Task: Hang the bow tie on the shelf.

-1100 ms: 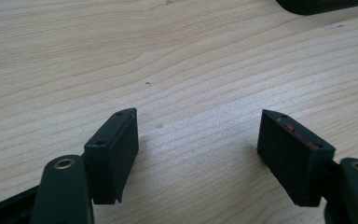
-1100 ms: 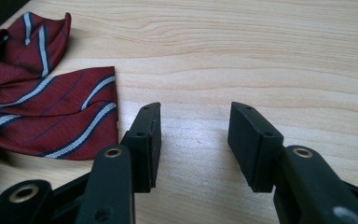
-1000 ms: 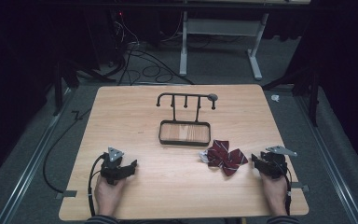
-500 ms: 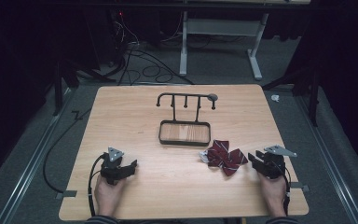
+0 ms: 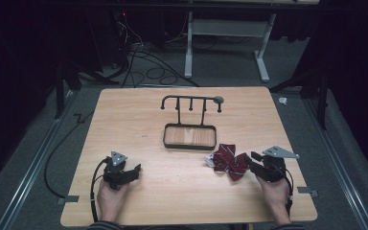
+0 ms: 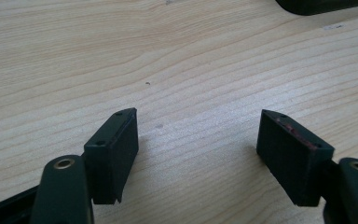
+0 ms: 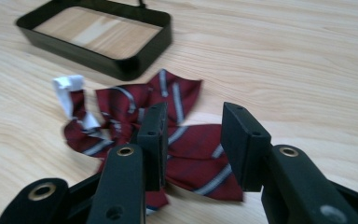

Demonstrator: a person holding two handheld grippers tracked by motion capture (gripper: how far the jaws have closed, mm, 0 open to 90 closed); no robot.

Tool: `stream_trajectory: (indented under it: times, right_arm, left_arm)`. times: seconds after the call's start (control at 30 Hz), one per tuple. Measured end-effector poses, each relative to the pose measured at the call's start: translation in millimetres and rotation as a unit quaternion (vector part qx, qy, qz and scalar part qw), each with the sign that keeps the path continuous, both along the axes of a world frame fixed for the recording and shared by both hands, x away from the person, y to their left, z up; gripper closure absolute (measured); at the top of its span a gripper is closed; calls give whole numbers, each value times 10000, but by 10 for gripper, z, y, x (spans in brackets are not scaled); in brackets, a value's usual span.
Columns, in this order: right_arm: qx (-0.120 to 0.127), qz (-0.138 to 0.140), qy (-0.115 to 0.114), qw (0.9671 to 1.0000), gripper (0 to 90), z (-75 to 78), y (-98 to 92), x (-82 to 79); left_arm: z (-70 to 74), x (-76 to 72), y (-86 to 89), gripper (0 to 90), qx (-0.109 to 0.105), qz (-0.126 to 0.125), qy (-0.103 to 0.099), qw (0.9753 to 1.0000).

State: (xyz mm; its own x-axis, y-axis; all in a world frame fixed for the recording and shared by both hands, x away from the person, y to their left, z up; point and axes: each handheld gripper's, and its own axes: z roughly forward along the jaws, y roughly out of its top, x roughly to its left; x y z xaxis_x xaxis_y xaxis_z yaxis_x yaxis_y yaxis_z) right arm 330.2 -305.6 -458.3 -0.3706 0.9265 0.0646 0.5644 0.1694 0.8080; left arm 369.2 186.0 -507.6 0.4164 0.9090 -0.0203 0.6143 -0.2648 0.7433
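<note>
High view: tray (image 5: 189, 129) under hook rack (image 5: 191, 101) holds nothing; bow tie (image 5: 229, 161) just right of it, at right gripper (image 5: 252, 162).
Left gripper view: left gripper (image 6: 198, 140) jaws wide, over bare table (image 6: 191, 60).
Right gripper view: jaws parted, astride bow tie (image 7: 186, 140), no squeeze; white tag (image 7: 67, 88) unreadable.

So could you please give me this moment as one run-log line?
left gripper: open, over bare table | right gripper: open, jaws straddling striped bow tie | rack tray: empty

One table (image 5: 139, 120) was seen, on which one black hook stand (image 5: 190, 122) and one striped red bow tie (image 5: 229, 161) were counted; two tools, a left tool (image 5: 133, 171) and a right tool (image 5: 252, 160), were counted
</note>
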Motion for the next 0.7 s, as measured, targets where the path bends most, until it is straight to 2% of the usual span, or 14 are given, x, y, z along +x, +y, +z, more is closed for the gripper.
stream_trajectory:
  times: [0.33, 0.37, 0.5, 0.53, 0.7]
  right_arm:
    - [48, 372, 41, 9993, 635, 50, 220, 40]
    - [16, 504, 44, 9987, 634, 61, 281, 50]
    - [17, 614, 85, 9981, 634, 71, 348, 64]
    - [8, 734, 94, 9973, 633, 76, 403, 82]
    - [-13, 937, 187, 9954, 631, 55, 520, 111]
  left_arm:
    - [0, 0, 1, 297, -4, 1, 0, 10000]
    - [1, 0, 2, 297, -6, -1, 4, 10000]
    - [1, 0, 0, 297, 0, -5, 7, 10000]
    - [1, 0, 1, 298, -1, -5, 8, 10000]
    - [1, 0, 1, 297, 2, -6, 8, 10000]
